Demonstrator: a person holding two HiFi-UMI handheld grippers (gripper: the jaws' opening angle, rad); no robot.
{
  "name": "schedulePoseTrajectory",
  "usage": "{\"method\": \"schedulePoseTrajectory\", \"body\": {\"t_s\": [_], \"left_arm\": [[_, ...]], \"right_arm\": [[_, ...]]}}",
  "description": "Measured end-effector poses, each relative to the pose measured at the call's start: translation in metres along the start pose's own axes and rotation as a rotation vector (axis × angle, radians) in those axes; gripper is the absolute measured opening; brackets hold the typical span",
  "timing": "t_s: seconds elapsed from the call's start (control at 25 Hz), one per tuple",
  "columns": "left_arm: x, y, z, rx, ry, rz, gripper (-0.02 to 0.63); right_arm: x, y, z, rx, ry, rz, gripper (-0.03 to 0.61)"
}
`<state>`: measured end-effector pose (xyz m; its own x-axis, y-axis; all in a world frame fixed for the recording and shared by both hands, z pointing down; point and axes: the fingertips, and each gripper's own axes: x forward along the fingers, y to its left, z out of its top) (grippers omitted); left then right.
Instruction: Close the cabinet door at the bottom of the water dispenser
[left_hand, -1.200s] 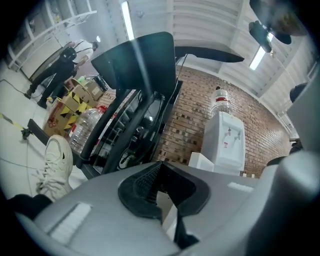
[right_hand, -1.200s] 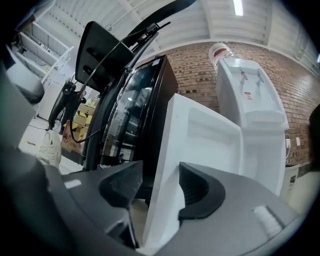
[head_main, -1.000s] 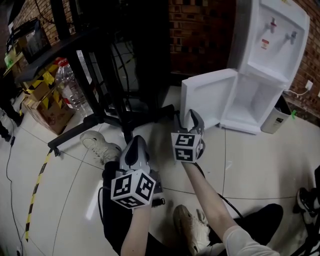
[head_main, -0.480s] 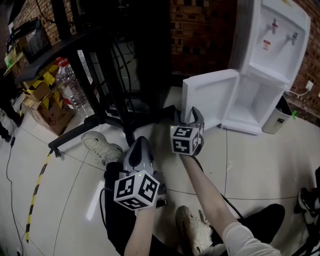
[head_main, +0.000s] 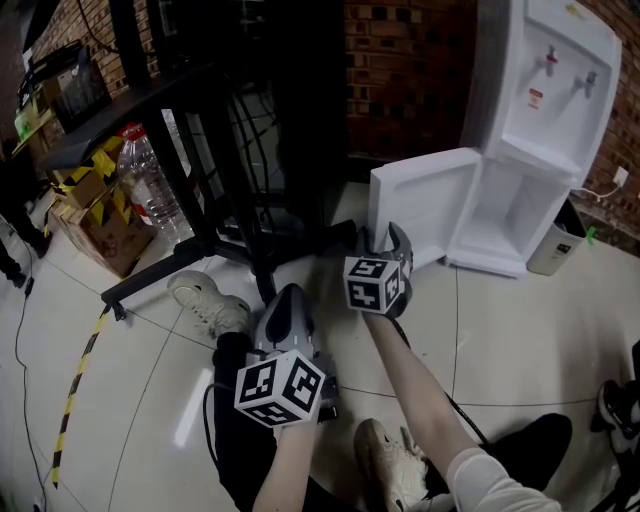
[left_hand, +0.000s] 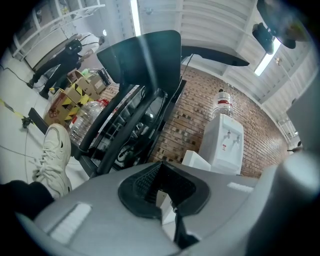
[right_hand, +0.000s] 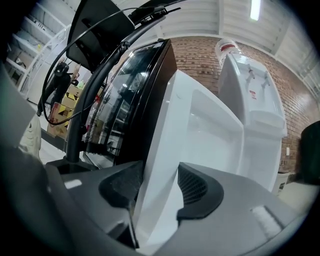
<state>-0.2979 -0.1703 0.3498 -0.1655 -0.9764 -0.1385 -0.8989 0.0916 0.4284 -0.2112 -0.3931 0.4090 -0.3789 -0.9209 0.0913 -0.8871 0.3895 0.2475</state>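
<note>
Right hand-held gripper (head_main: 383, 238), centre frame, clamped on the free edge of the open cabinet door (head_main: 420, 200) (jaws just closing on it); left hand-held gripper (head_main: 289, 300), lower centre, jaws together, empty.

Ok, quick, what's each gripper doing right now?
Left gripper: jaws closed, empty.
Right gripper: jaws have just been closing, now on the edge of the white plastic cabinet door.
</note>
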Motion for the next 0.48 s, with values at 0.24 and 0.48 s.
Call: {"method": "schedulePoseTrajectory", "body": {"t_s": [0.24, 0.48], "left_arm": [[0.005, -0.008, -0.003, -0.01, 0.006, -0.012, 0.014], [0.023, -0.037, -0.01, -0.001, -0.013, -0.048, 0.014]], "right_arm": [[-0.016, -0.006, -0.002, 0.014, -0.004, 0.021, 0.21], [-0.053, -0.023, -0.007, -0.042, -0.051, 0.059, 0.224]]}}
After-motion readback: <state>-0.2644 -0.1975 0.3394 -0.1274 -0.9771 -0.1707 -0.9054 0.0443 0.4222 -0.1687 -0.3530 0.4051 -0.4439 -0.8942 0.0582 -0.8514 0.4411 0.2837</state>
